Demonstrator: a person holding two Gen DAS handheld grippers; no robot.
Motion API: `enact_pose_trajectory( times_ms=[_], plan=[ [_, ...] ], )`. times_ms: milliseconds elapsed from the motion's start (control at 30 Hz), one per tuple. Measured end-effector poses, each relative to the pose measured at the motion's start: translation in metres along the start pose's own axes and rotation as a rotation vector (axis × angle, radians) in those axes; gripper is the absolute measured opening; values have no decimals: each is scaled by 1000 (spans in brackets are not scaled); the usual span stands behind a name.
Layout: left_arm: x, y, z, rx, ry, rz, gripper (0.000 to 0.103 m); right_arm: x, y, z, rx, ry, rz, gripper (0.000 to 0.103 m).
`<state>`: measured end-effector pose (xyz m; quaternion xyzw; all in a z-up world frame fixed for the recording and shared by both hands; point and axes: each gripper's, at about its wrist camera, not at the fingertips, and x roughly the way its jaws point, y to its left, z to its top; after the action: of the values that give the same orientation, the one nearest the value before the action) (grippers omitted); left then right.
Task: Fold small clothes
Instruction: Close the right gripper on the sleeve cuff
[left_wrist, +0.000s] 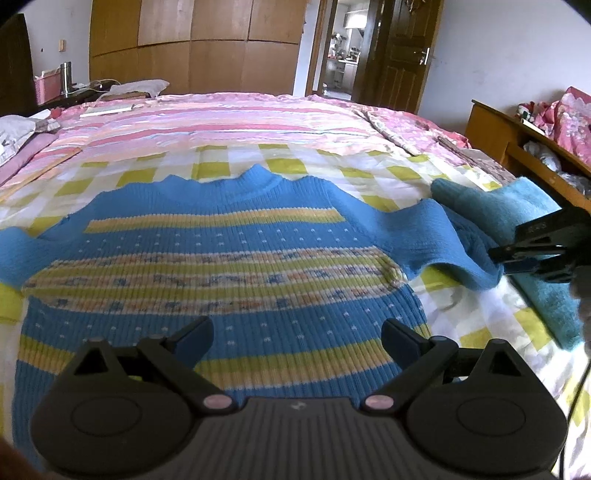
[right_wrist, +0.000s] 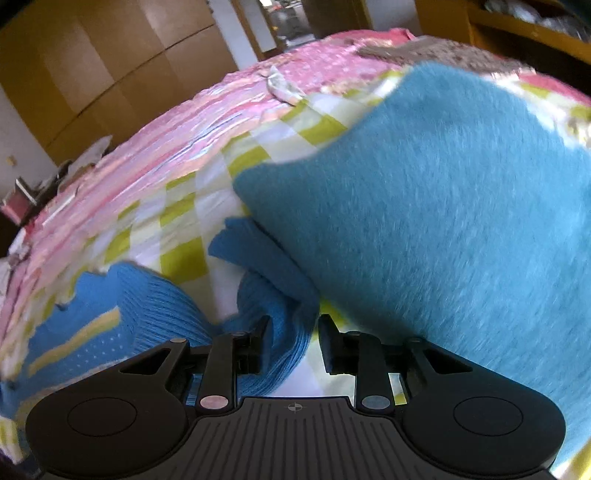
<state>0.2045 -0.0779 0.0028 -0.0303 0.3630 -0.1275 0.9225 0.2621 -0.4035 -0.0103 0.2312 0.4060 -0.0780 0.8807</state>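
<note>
Spread wide, the left gripper (left_wrist: 297, 334) hovers over the sweater (left_wrist: 221, 266) hem. Rightward, the right gripper (right_wrist: 291, 343) stands parted around the sleeve (right_wrist: 284, 332), which runs outward toward the teal towel (right_wrist: 443, 221).

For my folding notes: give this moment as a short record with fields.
garment: blue ribbed knit sweater with yellow stripes, flat, front up
surface: green-and-white checked bedsheet
sleeve: its blue sleeve lies between the right gripper jaws, not clamped
left gripper: open above the hem, holding nothing
nearby: fuzzy teal cloth beside the sleeve
</note>
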Motion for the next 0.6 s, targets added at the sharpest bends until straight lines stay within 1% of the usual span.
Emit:
enact_pose_trajectory(
  times_ms=[133,167,200,233,300,367,433,500,600],
  plan=[
    [-4,2,-3,20,5,3,102,7,0,-3,62,-61,32,27],
    [-4,3,-3,21,6,3,102,10,1,-3,71,-67,37,25],
    [-6,4,-3,22,6,2,102,11,3,-3,77,-72,41,15],
    [-8,5,-3,24,5,2,102,10,5,-2,84,-78,48,8],
    [-13,9,-4,32,-3,6,102,0,14,-1,80,-119,76,8],
    [-18,15,-6,34,-10,12,102,-16,33,-1,22,-178,101,8],
    [-24,23,-9,28,-11,19,102,-31,59,-5,-57,-218,151,8],
    [-31,33,-12,23,-14,29,102,-42,92,-15,-157,-234,226,8],
    [-45,51,-19,18,-25,61,102,-47,145,-47,-374,-226,322,7]
  ],
)
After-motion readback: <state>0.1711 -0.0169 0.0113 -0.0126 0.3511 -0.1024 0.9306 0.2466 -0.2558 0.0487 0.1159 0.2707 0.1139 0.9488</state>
